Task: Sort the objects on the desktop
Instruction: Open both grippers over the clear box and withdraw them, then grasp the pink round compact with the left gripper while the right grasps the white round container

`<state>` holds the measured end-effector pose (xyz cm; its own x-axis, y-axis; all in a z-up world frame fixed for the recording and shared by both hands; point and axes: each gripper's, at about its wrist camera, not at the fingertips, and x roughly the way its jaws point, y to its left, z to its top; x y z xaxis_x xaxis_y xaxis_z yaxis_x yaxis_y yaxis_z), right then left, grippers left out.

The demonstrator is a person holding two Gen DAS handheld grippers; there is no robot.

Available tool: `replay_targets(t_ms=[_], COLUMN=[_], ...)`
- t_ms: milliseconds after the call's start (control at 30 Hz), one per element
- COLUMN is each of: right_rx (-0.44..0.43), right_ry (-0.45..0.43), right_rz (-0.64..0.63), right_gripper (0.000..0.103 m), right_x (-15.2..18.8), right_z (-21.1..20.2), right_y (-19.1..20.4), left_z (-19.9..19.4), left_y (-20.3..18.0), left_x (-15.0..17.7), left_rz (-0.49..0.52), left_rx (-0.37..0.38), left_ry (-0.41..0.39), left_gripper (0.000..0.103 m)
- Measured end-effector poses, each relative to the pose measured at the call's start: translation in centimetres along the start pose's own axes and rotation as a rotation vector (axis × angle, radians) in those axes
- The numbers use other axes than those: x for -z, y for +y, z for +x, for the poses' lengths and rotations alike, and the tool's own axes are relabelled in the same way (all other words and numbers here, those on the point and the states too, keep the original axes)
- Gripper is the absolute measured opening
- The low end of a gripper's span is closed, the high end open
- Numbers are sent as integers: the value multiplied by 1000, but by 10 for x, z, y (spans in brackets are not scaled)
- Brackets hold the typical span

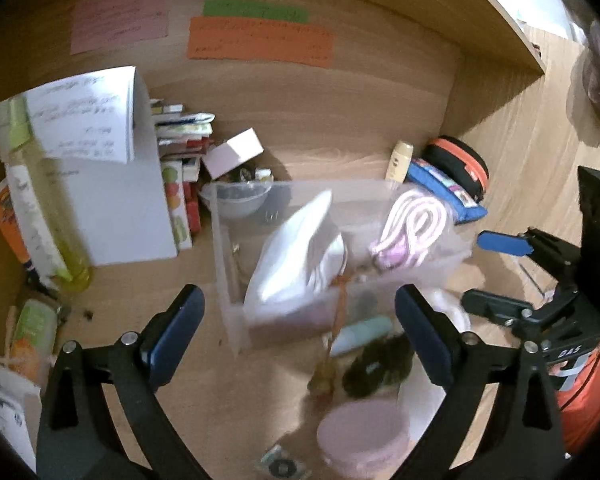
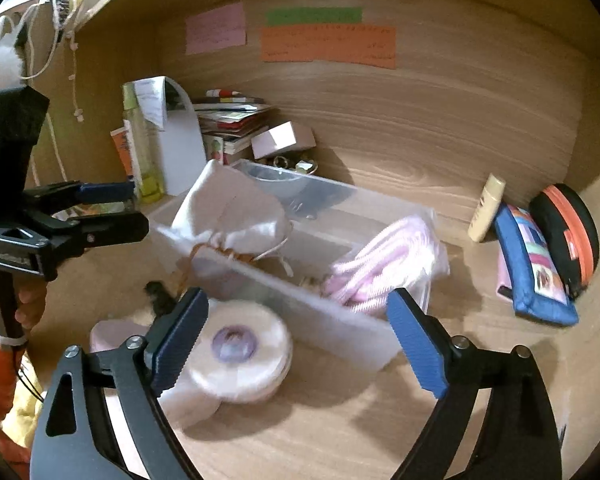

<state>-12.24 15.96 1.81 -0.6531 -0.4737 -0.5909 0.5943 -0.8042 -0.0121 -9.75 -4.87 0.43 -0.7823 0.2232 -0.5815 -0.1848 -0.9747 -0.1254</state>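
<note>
Angling downward, both released | left gripper [image 1: 298, 340] jaws spread before clear bin [image 1: 236, 280] | right gripper [image 2: 296, 346] spread, bin just ahead, holding nothing

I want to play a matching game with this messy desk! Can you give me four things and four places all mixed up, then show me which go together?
Things:
1. white drawstring pouch
2. blue pencil case
3. orange paper note
4. white tape roll

Places:
A. stuck on the back wall
B. on the desk in front of the clear bin
C. inside the clear bin
D. leaning near the right wall

Pairs: 1-C, 2-D, 3-A, 4-B
</note>
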Motion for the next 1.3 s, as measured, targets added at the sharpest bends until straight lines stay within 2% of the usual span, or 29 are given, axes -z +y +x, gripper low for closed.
replay_targets(t_ms=[200, 367, 700, 800, 900, 1033, 1133, 1200, 1300], right_rx=[14, -28, -93, -124, -86, -62, -70, -90, -75], right_ry=[-12, -3, 66, 122, 158, 167, 172, 178, 167], right_rz=[2, 8, 3, 0, 2, 48, 93, 118, 119], right_gripper=[91, 91, 91, 91, 90, 87, 79, 79, 79], right_x=[20, 36, 61, 68, 72, 73, 74, 76, 81], right_z=[-17, -22, -10, 4, 18, 24, 22, 20, 11], right_y=[12, 27, 63, 73, 80, 74, 62, 57, 51], left_z=[-11, -20, -32, -33, -34, -30, -23, -15, -7], left_y=[-3, -12, -11, -7, -5, -8, -13, -17, -24], left_x=[26, 49, 81, 87, 91, 92, 91, 90, 90], left_rz=[7, 20, -19, -39, -50, -40, -24, -14, -1], left_rx=[-10, 1, 33, 42, 59, 82, 107, 120, 118], left_ry=[41, 53, 64, 75, 85, 96, 119, 145, 168], left_gripper=[97, 97, 97, 97, 97, 97, 97, 97, 97])
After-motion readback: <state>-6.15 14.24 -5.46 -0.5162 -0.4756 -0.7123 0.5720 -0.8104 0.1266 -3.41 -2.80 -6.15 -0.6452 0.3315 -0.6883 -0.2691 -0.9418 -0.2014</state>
